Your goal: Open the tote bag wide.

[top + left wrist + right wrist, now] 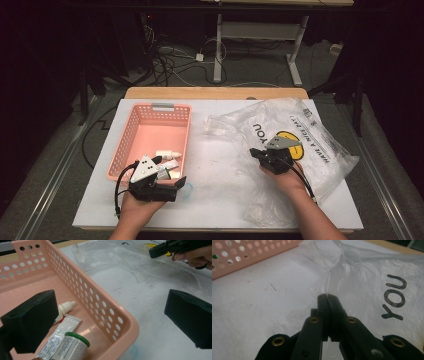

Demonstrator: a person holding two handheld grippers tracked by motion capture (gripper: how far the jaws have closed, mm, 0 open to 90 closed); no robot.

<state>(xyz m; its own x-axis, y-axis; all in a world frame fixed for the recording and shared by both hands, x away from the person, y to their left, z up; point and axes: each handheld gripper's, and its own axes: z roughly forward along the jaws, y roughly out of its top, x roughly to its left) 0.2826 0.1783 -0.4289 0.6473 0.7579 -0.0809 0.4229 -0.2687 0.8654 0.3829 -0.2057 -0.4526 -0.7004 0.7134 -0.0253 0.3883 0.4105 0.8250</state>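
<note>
The right gripper was clamped on a fold of the clear plastic bag at the worktop's three o'clock — its print partly creased away. The left gripper gaped wide, straddling the pink basket's near corner at eight o'clock; its jaw half-hid a tube and a small dropper bottle — labels illegible.

The green-capped bottle runs off the bottom edge, its label print too blurred to read. A black jaw hides part of the dropper bottle, perhaps its body.
</note>
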